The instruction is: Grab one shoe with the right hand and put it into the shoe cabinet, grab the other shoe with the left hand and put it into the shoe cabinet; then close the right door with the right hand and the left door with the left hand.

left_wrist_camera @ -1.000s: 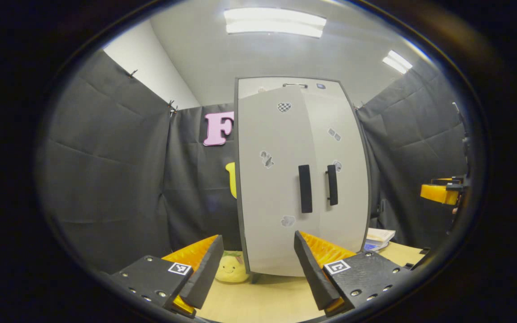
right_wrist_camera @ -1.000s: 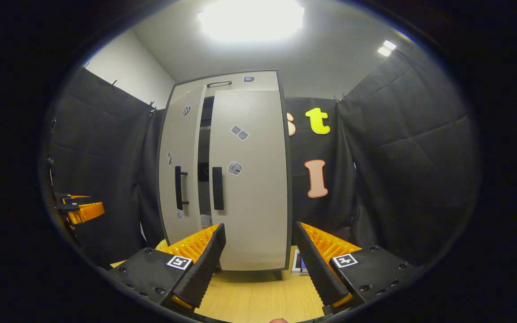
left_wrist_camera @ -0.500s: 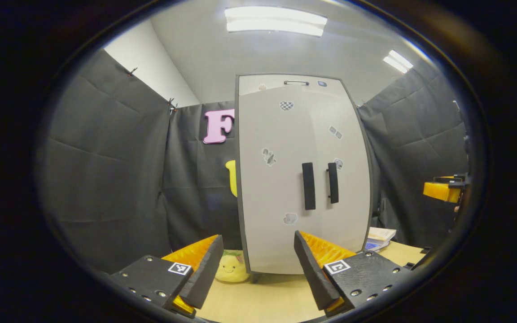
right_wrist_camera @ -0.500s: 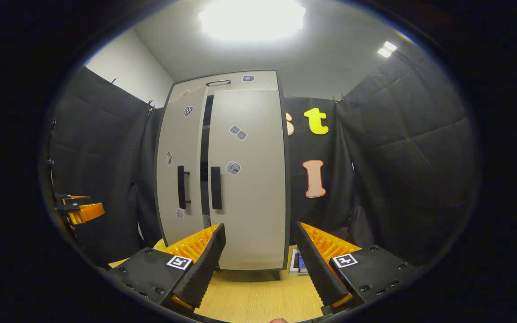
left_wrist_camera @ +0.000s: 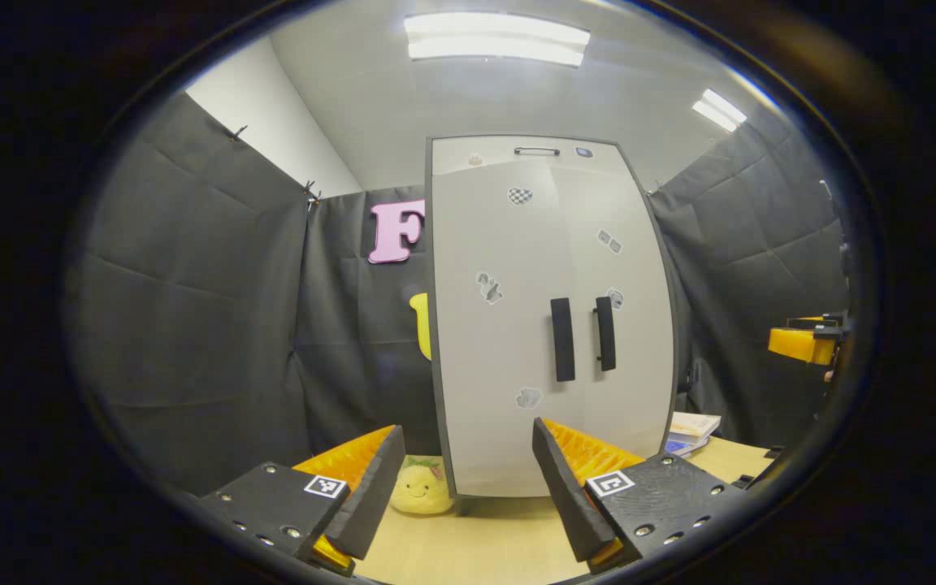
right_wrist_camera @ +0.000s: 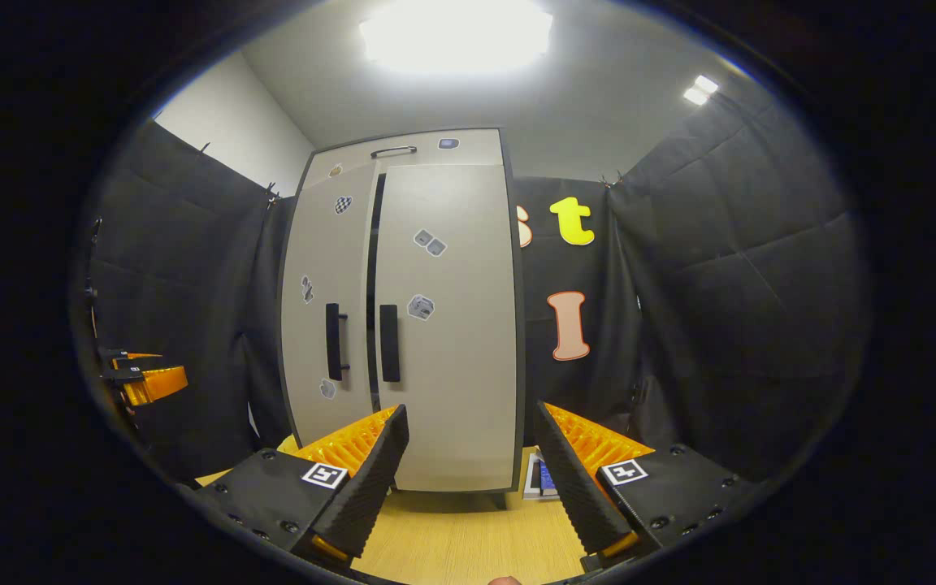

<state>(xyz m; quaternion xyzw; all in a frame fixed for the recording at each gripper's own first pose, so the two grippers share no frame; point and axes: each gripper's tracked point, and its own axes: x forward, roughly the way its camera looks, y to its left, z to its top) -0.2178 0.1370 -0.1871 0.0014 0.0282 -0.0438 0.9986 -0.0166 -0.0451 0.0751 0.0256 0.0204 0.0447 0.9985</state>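
Both tools, left (left_wrist_camera: 468, 479) and right (right_wrist_camera: 468, 471), gape empty before the sticker-dotted shoe cabinet (right_wrist_camera: 444, 341).

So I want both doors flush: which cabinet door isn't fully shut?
The left door, the one with the checkered sticker: a thin dark gap runs along its inner edge beside the right door, which sits flush.

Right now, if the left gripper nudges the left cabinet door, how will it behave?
The left door probably swings easily: the right gripper view shows a thin dark gap beside the right door, so it looks unlatched. The flat panel looks stiff. The tall shoe cabinet on short feet might rock if shoved hard.
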